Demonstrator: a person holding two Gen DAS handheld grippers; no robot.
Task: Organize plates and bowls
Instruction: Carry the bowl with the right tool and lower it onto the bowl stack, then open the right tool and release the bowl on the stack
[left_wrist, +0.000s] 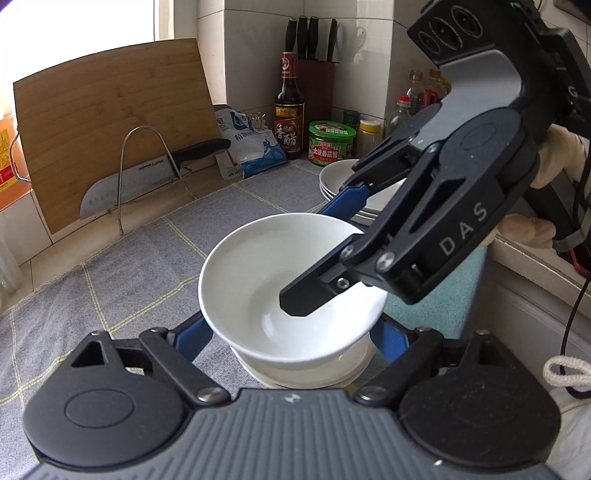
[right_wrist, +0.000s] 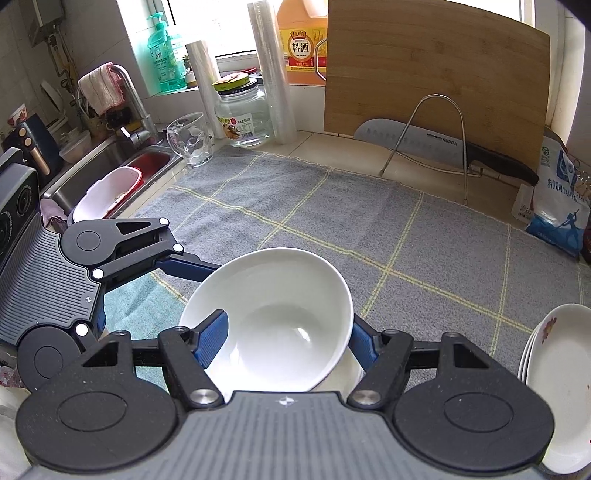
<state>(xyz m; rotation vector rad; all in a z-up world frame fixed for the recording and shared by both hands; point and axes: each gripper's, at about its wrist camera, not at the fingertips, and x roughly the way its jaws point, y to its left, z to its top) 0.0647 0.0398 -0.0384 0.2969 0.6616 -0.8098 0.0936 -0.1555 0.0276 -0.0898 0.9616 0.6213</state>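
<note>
A white bowl (left_wrist: 280, 280) sits tilted on top of a lower white bowl (left_wrist: 306, 373) on the grey checked cloth. My left gripper (left_wrist: 291, 332) is open, its blue fingers on either side of the stacked bowls. My right gripper (left_wrist: 325, 258) comes in from the right with one finger inside the top bowl and one outside, holding its rim. In the right wrist view the top bowl (right_wrist: 273, 317) sits between my right gripper's (right_wrist: 288, 339) blue fingers, with my left gripper (right_wrist: 122, 266) at the left. A stack of white plates (left_wrist: 343, 181) lies behind; it also shows in the right wrist view (right_wrist: 554, 384).
A bamboo cutting board (left_wrist: 110, 122) and knife (left_wrist: 147, 177) lean on a wire rack at the back. Vinegar bottle (left_wrist: 289, 110), green jar (left_wrist: 331, 142) and salt bag (left_wrist: 251, 144) stand behind. A sink (right_wrist: 110, 166), glass cup (right_wrist: 190, 140) and jar (right_wrist: 242, 114) are at left.
</note>
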